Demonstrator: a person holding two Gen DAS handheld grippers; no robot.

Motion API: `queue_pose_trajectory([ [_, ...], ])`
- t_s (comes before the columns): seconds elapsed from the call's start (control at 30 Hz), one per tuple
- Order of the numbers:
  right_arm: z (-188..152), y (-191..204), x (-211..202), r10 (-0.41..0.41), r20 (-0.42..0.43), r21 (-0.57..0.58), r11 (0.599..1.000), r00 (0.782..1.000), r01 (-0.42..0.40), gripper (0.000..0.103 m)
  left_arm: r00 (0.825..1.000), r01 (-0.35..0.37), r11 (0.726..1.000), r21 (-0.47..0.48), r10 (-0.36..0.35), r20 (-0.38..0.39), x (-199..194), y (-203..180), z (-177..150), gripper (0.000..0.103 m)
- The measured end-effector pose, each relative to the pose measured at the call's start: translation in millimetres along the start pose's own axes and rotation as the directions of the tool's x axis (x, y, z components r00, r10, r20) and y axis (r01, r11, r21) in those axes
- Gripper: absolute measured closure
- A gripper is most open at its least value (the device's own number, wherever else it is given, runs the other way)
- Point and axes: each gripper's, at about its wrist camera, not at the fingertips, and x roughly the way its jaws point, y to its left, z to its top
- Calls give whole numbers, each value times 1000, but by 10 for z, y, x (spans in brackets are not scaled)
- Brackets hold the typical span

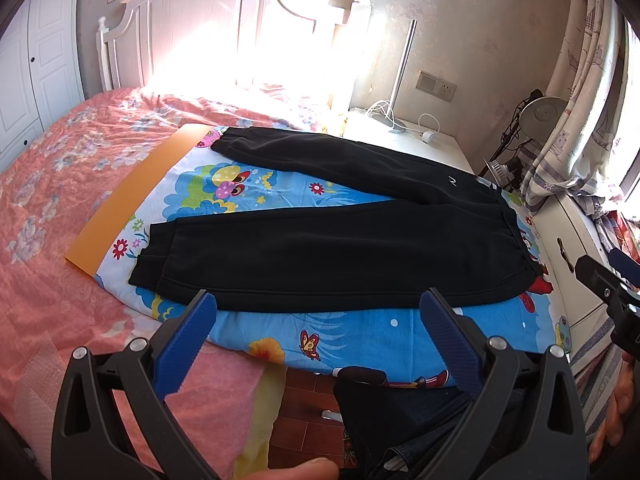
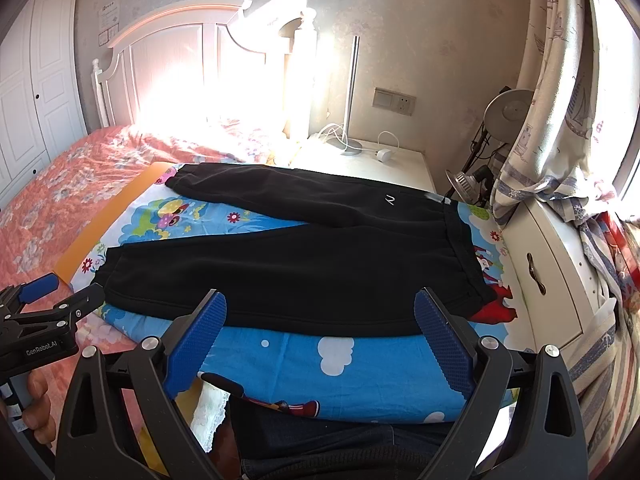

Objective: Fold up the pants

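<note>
- On a bed (image 1: 48, 168) with a pink flowered cover, a pair of black pants (image 1: 344, 256) lies flat and unfolded on a bright cartoon-print sheet (image 1: 360, 344), the waistband to the right, the two legs stretching left and splayed apart in a narrow V.
- The nearer leg runs along the sheet's front edge; the farther leg, which bears a small white logo (image 2: 389, 199) near the hip, angles away toward the white headboard (image 1: 192, 28).
- An orange board (image 1: 132, 196) shows from under the sheet's left edge, beside the leg cuffs.
- The left gripper (image 1: 316, 304) hovers just in front of the near leg, its blue-padded fingers (image 1: 188, 344) spread wide and holding nothing.
- The right gripper (image 2: 318, 304) hangs likewise over the near edge of the pants toward the waistband end, its jaws wide apart and empty.
- Each gripper appears at the edge of the other's view, level with it and well apart; a hand (image 2: 36, 404) grips the left one's handle.
- A white nightstand (image 2: 384, 168) with a lamp (image 2: 350, 92) stands beyond the pants, with a curtain (image 2: 560, 100) to the right.
</note>
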Motion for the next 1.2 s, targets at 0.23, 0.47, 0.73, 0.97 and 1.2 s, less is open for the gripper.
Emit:
queue_pose_trajectory([
  [0.23, 1, 6, 4, 1, -1, 1, 1000, 1000, -1, 12, 1000, 0, 1000, 0, 0, 1, 1, 4, -1, 2],
  [0.47, -5, 2, 3, 2, 0, 1, 1000, 1000, -2, 12, 1000, 0, 1000, 0, 0, 1, 0, 6, -3, 2],
  [0.73, -46, -76, 177, 99, -29, -7, 995, 995, -99, 11, 998, 1, 999, 37, -3, 60, -6, -46, -13, 2],
  [0.97, -507, -1164, 1548, 212, -284, 124, 975, 935, -183, 10, 970, 241, 966, 96, -238, -41, 985, -535, -70, 2],
  [1.2, -153, -2518, 2813, 224, -399, 290, 951, 889, -109, 10, 841, 442, 896, -53, -434, -324, 2250, -1309, -59, 2],
])
